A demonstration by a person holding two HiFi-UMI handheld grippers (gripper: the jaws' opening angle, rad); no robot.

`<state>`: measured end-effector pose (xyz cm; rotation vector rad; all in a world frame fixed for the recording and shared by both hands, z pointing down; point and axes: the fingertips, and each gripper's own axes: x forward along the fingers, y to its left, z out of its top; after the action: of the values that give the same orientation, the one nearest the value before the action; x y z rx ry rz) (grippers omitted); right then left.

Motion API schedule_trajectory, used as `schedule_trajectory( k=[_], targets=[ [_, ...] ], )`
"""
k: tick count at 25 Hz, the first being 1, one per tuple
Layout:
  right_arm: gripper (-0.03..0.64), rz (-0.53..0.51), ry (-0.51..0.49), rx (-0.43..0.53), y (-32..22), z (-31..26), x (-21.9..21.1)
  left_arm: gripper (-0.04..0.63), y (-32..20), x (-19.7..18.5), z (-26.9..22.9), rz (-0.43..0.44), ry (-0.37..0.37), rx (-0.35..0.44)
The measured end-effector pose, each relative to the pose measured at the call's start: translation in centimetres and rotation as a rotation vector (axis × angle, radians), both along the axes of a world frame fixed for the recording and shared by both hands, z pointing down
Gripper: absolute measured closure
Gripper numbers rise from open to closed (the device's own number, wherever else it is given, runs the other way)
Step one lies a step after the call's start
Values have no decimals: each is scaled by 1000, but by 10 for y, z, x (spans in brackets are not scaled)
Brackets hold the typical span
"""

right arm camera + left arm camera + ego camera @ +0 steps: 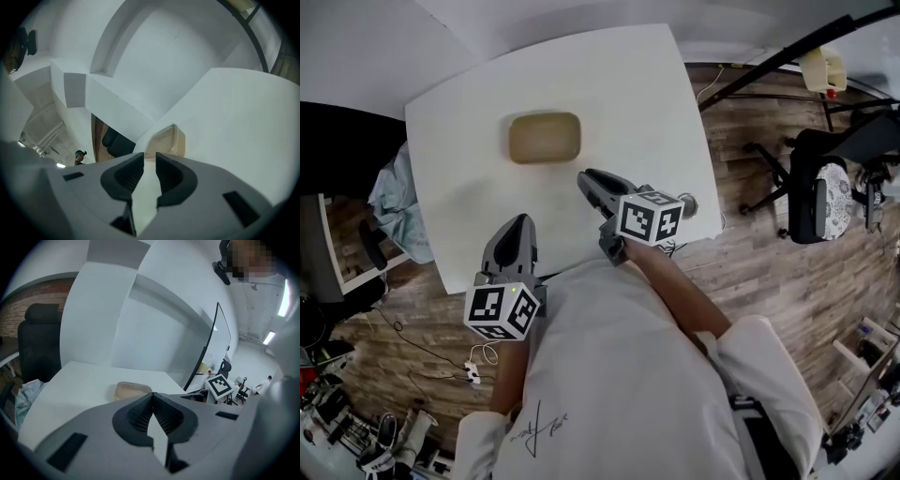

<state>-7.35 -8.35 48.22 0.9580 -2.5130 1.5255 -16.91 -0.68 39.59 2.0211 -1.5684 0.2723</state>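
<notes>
White table bears a tan, perhaps lidded container beyond right claw.

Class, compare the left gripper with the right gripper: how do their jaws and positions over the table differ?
The left gripper has its jaw tips together; the right gripper's stand slightly apart. The left sits by the near edge of the table; the right reaches closer to the tan container. Both are empty.
</notes>
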Motion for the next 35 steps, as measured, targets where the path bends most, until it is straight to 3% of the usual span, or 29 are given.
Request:
schedule_trajectory(
  k=[7,19,35],
  targets=[
    [520,18,-14,-45,-7,21,-1,588,-2,0,4,-10,8,-14],
    [520,100,-126,-167,-13,49,-5,588,-1,-10,7,0,-13,-40],
    [521,121,-214,-252,-19,67,-14,588,-7,-9,10,16,-9,-57]
  ],
)
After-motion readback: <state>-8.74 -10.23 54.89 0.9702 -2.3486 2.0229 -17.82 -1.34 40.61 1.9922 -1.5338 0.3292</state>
